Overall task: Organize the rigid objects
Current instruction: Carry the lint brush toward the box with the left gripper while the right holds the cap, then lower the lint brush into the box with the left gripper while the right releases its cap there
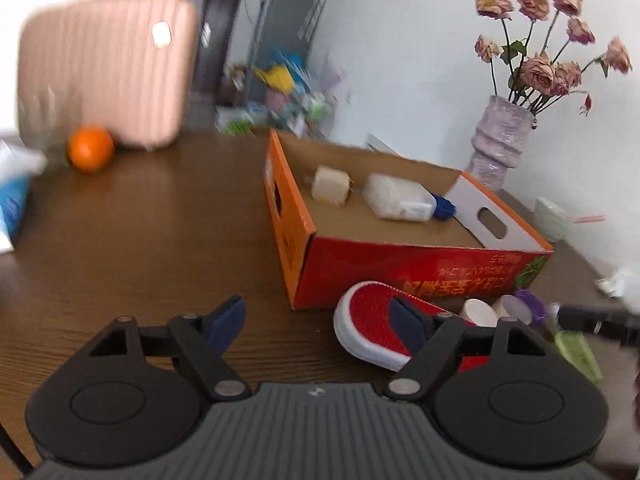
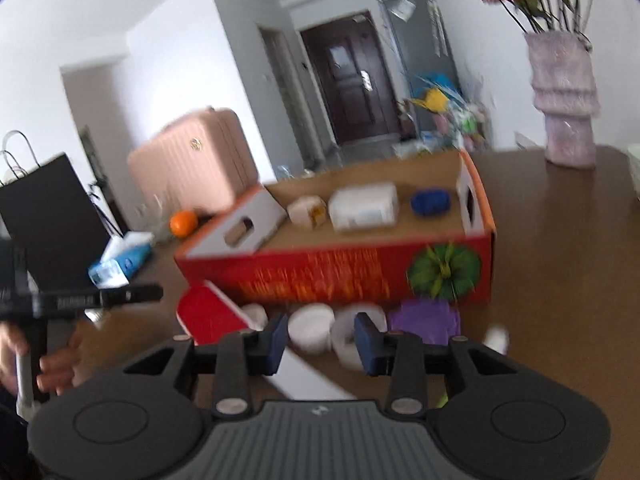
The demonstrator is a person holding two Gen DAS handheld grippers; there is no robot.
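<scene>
An open red and orange cardboard box (image 1: 400, 264) (image 2: 340, 268) stands on the brown table. Inside lie a beige block (image 1: 330, 185) (image 2: 307, 210), a white bottle (image 1: 396, 197) (image 2: 364, 206) and a blue object (image 1: 444, 206) (image 2: 430, 201). In front of the box lie a red pad with a white rim (image 1: 376, 320) (image 2: 208, 314), white round lids (image 1: 478, 313) (image 2: 312, 328) and a purple object (image 1: 530, 304) (image 2: 426, 318). My left gripper (image 1: 320, 322) is open and empty, beside the red pad. My right gripper (image 2: 322, 344) is open, just before the white lids.
An orange (image 1: 90, 153) (image 2: 183, 223) and a pink suitcase (image 1: 108, 68) (image 2: 192, 160) are at the far left. A vase of dried roses (image 1: 498, 144) (image 2: 566, 100) stands at the right. A tissue pack (image 2: 120, 262) and a black bag (image 2: 52, 216) are at the left.
</scene>
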